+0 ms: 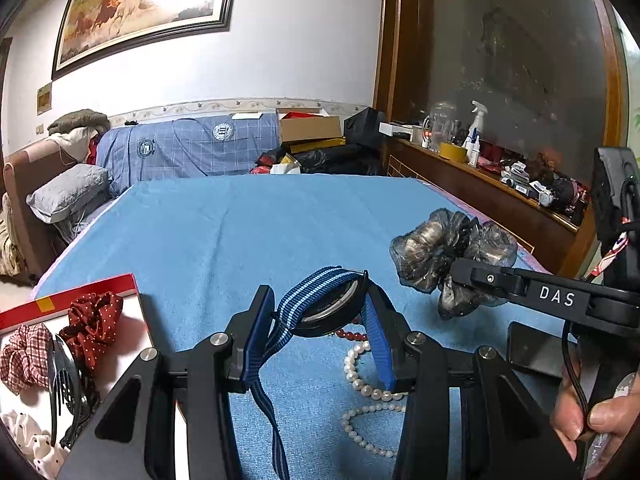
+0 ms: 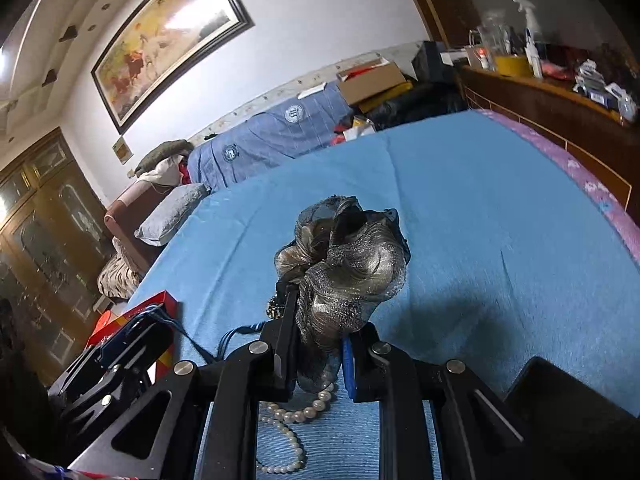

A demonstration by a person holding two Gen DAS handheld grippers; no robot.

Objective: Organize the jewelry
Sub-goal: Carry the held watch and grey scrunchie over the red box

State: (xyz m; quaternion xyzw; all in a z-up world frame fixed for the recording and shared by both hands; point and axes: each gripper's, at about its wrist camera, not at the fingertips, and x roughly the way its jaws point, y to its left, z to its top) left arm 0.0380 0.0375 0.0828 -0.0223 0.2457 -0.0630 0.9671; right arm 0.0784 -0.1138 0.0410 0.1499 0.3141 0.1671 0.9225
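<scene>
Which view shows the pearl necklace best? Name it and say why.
The left wrist view: the pearl necklace lies as a long open strand on the blue cloth. The right wrist view shows only a short stretch, partly behind the right gripper.

Black fingers (image 1: 262, 320) with blue pads, silver screws, white "DAS" lettering, perhaps black cable.

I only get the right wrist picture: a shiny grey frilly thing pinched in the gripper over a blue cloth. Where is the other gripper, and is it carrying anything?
Observer: The left gripper is shut on a watch with a blue striped strap.
Operator: That red box at my left edge, what's inside?
Observer: The box holds a red dotted scrunchie, a checked scrunchie and a black hair comb.
Operator: Anything besides pearls on the cloth?
Observer: Red beads lie under the watch, beside the pearl necklace.
</scene>
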